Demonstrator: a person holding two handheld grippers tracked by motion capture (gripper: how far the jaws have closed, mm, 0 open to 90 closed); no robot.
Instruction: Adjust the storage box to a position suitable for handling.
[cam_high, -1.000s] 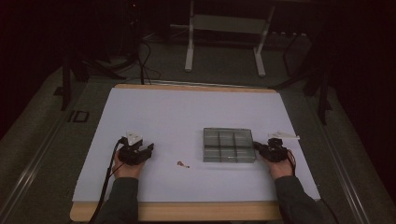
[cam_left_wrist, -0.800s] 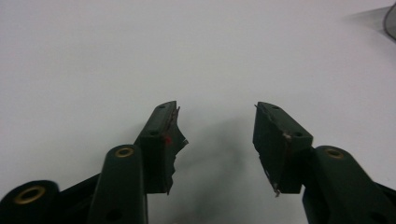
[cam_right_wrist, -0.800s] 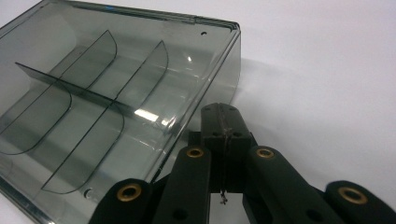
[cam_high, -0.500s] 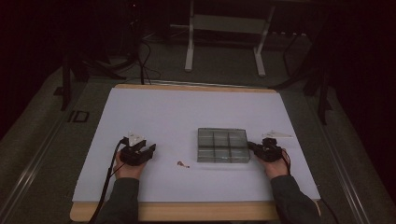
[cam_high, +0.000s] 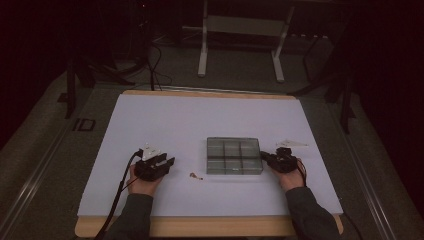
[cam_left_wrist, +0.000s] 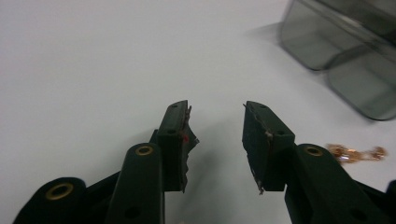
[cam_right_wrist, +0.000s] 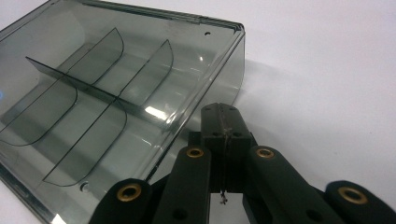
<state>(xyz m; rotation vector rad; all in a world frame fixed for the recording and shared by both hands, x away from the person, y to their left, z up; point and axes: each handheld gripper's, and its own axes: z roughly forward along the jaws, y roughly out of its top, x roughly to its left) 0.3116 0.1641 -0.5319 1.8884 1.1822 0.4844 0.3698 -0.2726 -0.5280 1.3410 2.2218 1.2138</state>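
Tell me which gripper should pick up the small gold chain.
Left. The left gripper is open, with the small gold chain lying beside it; the right gripper is shut against the smoky clear plastic divided box.

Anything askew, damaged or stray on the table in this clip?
Two things. A small gold chain lies loose on the white table, outside the compartment box. The left gripper has frayed, peeling pads on its open jaws. The box itself looks intact and sits roughly square.

My matt black plastic jaws are facing a glossy, smoky clear-plastic box (cam_right_wrist: 116, 88); a shiny metal chain (cam_left_wrist: 355, 153) is lying on smooth white paper (cam_high: 200, 120).
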